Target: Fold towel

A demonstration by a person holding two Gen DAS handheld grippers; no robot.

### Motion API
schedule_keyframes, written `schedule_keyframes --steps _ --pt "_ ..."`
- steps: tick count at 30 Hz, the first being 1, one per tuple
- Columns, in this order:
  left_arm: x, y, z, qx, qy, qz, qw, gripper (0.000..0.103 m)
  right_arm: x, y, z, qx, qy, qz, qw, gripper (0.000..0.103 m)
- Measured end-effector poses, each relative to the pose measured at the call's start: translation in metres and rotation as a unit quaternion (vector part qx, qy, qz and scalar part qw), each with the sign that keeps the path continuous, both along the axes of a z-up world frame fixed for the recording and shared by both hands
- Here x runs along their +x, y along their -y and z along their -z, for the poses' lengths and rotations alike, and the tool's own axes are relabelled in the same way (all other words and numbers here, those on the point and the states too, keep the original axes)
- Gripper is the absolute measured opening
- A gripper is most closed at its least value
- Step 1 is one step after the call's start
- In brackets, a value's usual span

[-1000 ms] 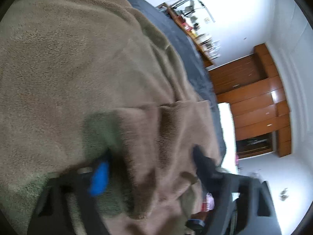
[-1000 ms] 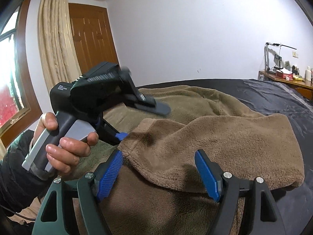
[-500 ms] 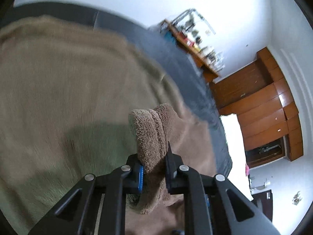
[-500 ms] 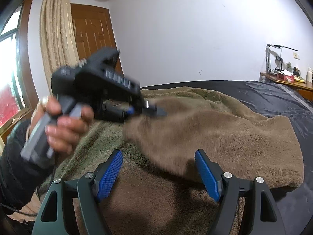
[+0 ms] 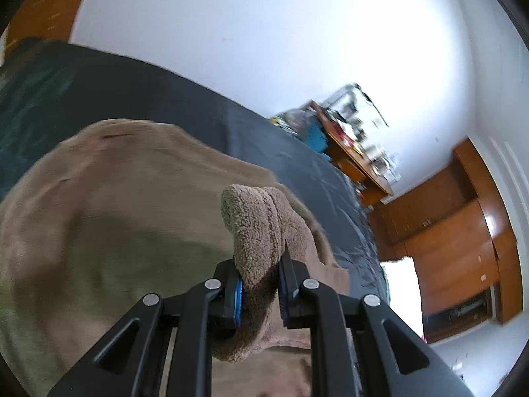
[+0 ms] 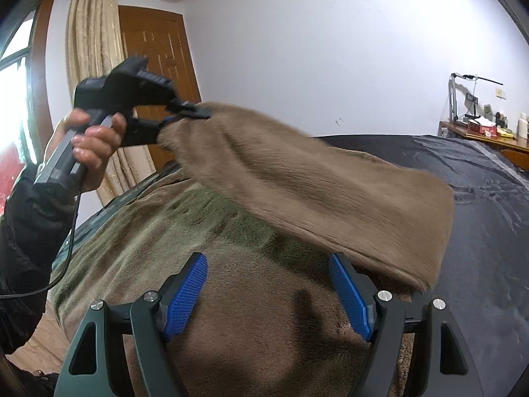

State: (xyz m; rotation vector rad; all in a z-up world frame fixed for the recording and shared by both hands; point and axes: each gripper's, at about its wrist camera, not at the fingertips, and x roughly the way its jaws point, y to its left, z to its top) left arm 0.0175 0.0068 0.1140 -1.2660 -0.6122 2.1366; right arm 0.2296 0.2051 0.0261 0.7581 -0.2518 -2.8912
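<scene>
A large fluffy brown towel (image 6: 251, 324) lies spread over a dark bed. My left gripper (image 5: 259, 284) is shut on a bunched corner of the towel (image 5: 254, 231), which sticks up between its pads. In the right wrist view the left gripper (image 6: 185, 115), held in a hand, lifts that corner so a flap of towel (image 6: 330, 192) hangs stretched in the air above the rest. My right gripper (image 6: 267, 294) stands open low over the towel, blue pads wide apart, nothing between them.
The dark bed cover (image 6: 489, 225) shows bare to the right of the towel. A wooden desk with a lamp and small items (image 6: 486, 132) stands at the far right wall. A wooden door (image 6: 158, 76) and a beige curtain (image 6: 92, 59) are behind the left hand. Wooden wardrobes (image 5: 463, 231) line one wall.
My left gripper closed on the towel corner, then rose and swung away, pulling a flap of towel up off the bed. The right gripper stayed where it was, open.
</scene>
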Motion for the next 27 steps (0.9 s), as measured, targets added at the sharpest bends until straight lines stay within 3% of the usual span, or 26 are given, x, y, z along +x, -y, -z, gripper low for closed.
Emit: schedule_keyframes --steps 5,11,16,19,23,27 --pt "0.006 0.036 0.017 -0.028 0.011 -0.053 0.9982 0.018 0.000 -0.006 0.000 -0.013 0.002 0.016 1.000 0.078" --pt "0.020 0.046 0.043 -0.055 0.031 -0.058 0.9963 0.018 -0.003 -0.015 0.001 -0.034 0.014 0.036 0.999 0.078" --pt "0.022 0.055 0.046 -0.044 0.037 -0.069 0.9959 0.018 -0.006 -0.025 0.001 -0.045 0.031 0.054 0.997 0.078" --pt "0.023 0.058 0.043 -0.039 0.032 -0.065 0.9966 0.018 -0.013 -0.040 -0.003 -0.014 0.064 0.096 0.993 0.078" --pt "0.023 0.053 0.039 -0.038 0.025 -0.055 0.9974 0.018 -0.033 -0.054 -0.008 0.061 0.107 0.129 0.984 0.078" --pt "0.021 0.048 0.039 -0.032 0.028 -0.052 0.9977 0.018 -0.057 -0.048 -0.008 0.126 0.137 0.110 0.976 0.078"
